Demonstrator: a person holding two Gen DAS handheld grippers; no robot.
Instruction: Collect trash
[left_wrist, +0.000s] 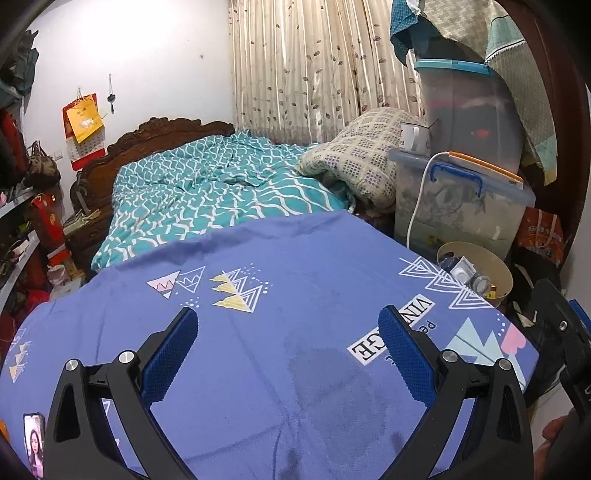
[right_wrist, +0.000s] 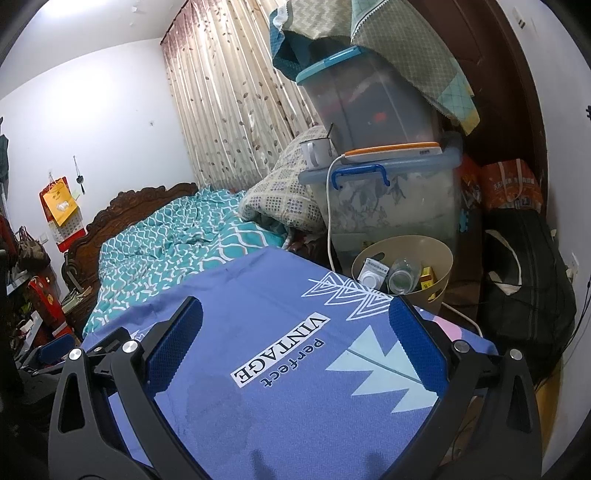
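Note:
A beige waste bin (right_wrist: 439, 254) stands on the floor past the far right corner of a blue patterned cloth surface (right_wrist: 295, 387). It holds a clear bottle (right_wrist: 400, 277), a white box (right_wrist: 373, 275) and a yellow box (right_wrist: 428, 277). The bin also shows in the left wrist view (left_wrist: 498, 269). My left gripper (left_wrist: 288, 325) is open and empty above the blue cloth (left_wrist: 258, 332). My right gripper (right_wrist: 295, 314) is open and empty above the cloth's right part, short of the bin.
Stacked clear storage boxes (right_wrist: 388, 206) with a white mug (right_wrist: 314, 151) and a cable stand behind the bin. A bed with a teal quilt (left_wrist: 207, 195) lies beyond the cloth. A black bag (right_wrist: 528, 280) sits right of the bin. A phone (left_wrist: 34, 446) lies at the cloth's near left.

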